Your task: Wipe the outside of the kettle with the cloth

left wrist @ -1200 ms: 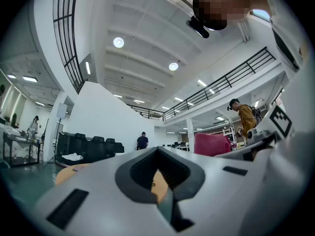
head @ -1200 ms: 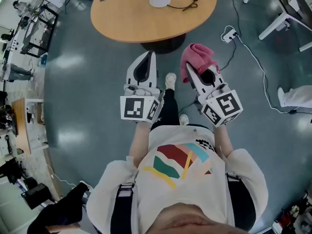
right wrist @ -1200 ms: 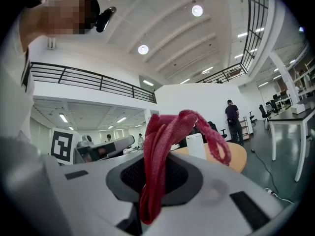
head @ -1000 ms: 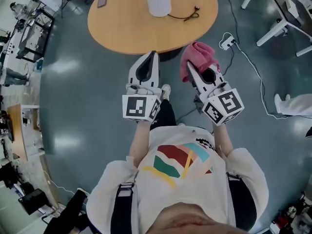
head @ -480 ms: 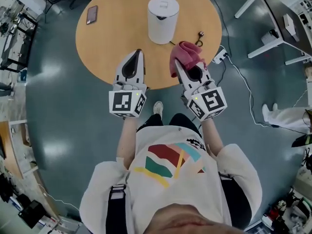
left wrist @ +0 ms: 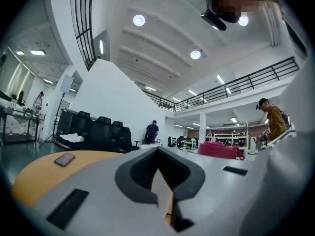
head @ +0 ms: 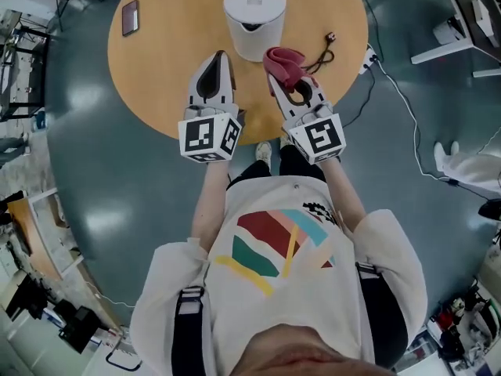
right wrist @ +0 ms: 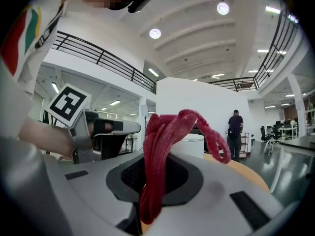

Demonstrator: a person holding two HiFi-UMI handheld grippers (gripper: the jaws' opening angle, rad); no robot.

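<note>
Cloth [right wrist: 160,146] clamped in right tongs [head: 278,81]; cord [head: 319,51] seen only overhead.

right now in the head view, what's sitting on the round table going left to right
phone → kettle → black cord. Left out: the red cloth, since it overlaps both the kettle and the cord.
</note>
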